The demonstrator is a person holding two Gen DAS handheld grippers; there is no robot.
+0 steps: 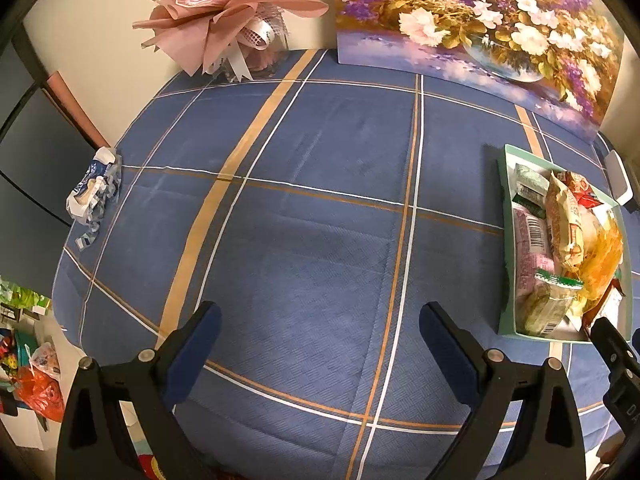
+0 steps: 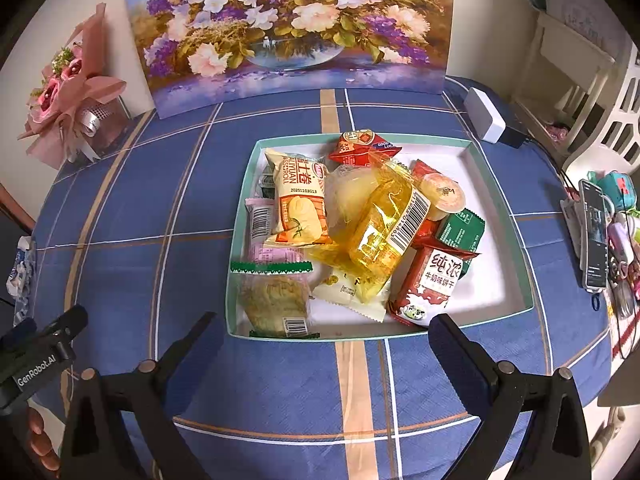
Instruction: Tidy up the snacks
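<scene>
Here, both tools spread wide, left tool (image 1: 320,344) over bare cloth, right tool (image 2: 324,344) near tray's (image 2: 500,200) front rim

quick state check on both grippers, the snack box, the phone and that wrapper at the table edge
left gripper: open, empty
right gripper: open, empty
snack box: lidless, piled with packets
phone: screen lit, propped up
blue-white wrapper: crumpled, outside the box

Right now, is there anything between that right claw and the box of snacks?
Nothing visible is in the way. The right claw is open and empty just short of the box, with only bare tablecloth between them. The snacks are piled inside, the yellow packet on top.
</scene>
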